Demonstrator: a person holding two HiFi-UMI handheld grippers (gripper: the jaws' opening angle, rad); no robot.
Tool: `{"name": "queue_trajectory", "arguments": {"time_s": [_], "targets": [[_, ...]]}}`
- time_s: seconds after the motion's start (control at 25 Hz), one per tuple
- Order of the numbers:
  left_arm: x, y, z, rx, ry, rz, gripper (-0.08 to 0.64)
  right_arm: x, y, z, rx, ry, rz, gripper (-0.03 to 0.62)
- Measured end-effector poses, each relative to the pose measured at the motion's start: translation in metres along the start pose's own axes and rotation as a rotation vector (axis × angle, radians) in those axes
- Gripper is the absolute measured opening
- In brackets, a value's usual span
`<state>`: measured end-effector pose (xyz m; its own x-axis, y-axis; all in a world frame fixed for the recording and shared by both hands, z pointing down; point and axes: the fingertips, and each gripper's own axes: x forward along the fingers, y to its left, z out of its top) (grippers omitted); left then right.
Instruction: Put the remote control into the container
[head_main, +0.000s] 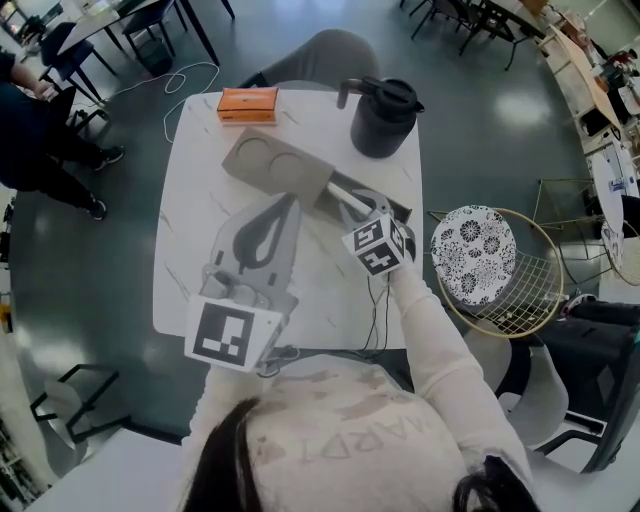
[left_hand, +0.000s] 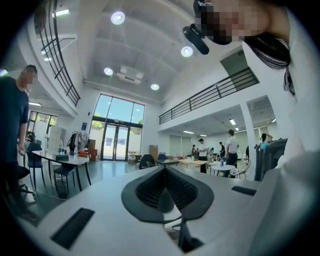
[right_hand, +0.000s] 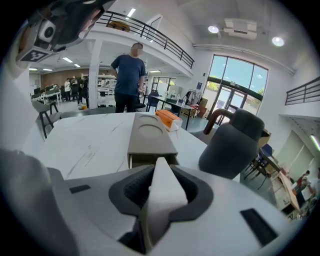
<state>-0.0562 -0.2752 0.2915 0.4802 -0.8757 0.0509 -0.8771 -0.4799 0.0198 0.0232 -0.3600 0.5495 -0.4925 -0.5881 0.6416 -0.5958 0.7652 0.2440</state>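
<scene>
A long grey container (head_main: 272, 165) with two round recesses in its top lies across the white table (head_main: 200, 240). My right gripper (head_main: 342, 200) is shut on a white remote control (right_hand: 162, 192), which sticks out past the jaws. The remote's tip points at the container's (right_hand: 149, 137) dark open end, close to it. My left gripper (head_main: 288, 203) hovers over the table beside the container's near side, jaws shut and empty. In the left gripper view the left gripper (left_hand: 165, 171) points level, out into the room.
A black jug (head_main: 383, 117) stands at the table's far right corner, right of the container. An orange box (head_main: 248, 104) lies at the far edge. A wire chair with a patterned cushion (head_main: 475, 255) stands to the right. A person (right_hand: 129, 75) stands beyond the table.
</scene>
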Motion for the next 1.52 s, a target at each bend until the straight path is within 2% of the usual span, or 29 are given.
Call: {"name": "queue_trajectory", "arguments": {"time_s": [0.12, 0.2, 0.48, 0.64, 1.12, 1.32, 1.52], "targets": [[0.004, 0.000, -0.002, -0.005, 0.001, -0.008, 0.014, 0.002, -0.001, -0.001, -0.053, 0.005, 0.005, 0.091], [0.007, 0.000, -0.002, -0.006, 0.000, -0.013, 0.014, 0.004, 0.000, -0.005, -0.126, 0.025, 0.009, 0.091], [0.012, 0.000, -0.006, -0.013, 0.006, -0.024, 0.014, 0.014, 0.001, -0.037, -0.358, 0.150, 0.029, 0.089], [0.013, 0.001, -0.008, -0.010, 0.012, -0.021, 0.014, 0.023, -0.004, -0.053, -0.447, 0.231, 0.028, 0.091], [0.015, 0.011, -0.012, -0.007, 0.028, -0.015, 0.014, 0.044, -0.016, -0.074, -0.482, 0.353, -0.063, 0.091], [0.016, 0.013, -0.015, -0.006, 0.037, -0.018, 0.014, 0.048, -0.019, -0.073, -0.446, 0.366, -0.095, 0.091], [0.018, 0.014, -0.015, -0.005, 0.039, -0.024, 0.014, 0.048, -0.019, -0.073, -0.460, 0.369, -0.108, 0.092]]}}
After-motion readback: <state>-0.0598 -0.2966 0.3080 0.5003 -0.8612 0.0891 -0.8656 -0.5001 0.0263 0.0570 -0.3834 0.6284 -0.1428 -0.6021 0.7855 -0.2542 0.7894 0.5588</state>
